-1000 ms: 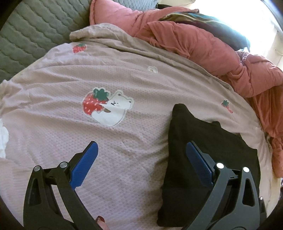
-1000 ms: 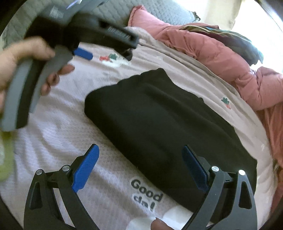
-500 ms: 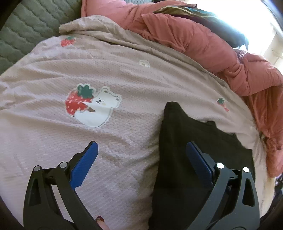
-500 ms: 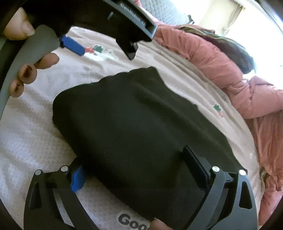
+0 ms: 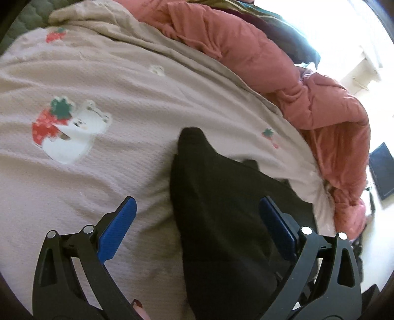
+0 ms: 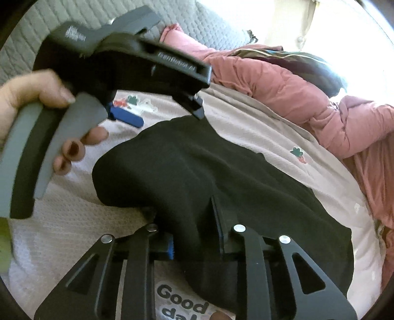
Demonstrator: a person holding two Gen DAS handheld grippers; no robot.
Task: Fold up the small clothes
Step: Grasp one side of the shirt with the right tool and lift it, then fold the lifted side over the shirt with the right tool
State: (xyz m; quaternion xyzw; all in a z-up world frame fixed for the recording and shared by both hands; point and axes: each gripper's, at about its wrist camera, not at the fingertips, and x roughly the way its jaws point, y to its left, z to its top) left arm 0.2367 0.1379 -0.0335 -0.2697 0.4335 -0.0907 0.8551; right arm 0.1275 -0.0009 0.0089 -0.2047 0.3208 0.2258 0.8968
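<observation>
A black folded garment (image 5: 221,209) (image 6: 234,177) lies on a pale pink blanket (image 5: 110,81). My left gripper (image 5: 197,200) hovers open over the garment's left edge, one blue finger (image 5: 118,226) above the blanket and the other above the cloth. In the right wrist view a hand holds that left gripper (image 6: 128,117) at the upper left. My right gripper (image 6: 187,211) is closing on the garment's near edge, with a bunched ridge of black cloth pinched between its jaws. Its left pad is mostly hidden under the cloth.
A crumpled salmon-pink quilt (image 5: 283,73) (image 6: 307,93) piles along the far right of the bed. A grey quilted headboard (image 6: 98,22) stands behind. The blanket carries a strawberry-and-bear patch (image 5: 66,130) and a "Good day" print (image 6: 182,302).
My right gripper's jaws went from wide apart around the garment's edge to narrowly pinched on it, bunching the cloth up. My left gripper tipped down and shifted over the garment's left edge, staying open.
</observation>
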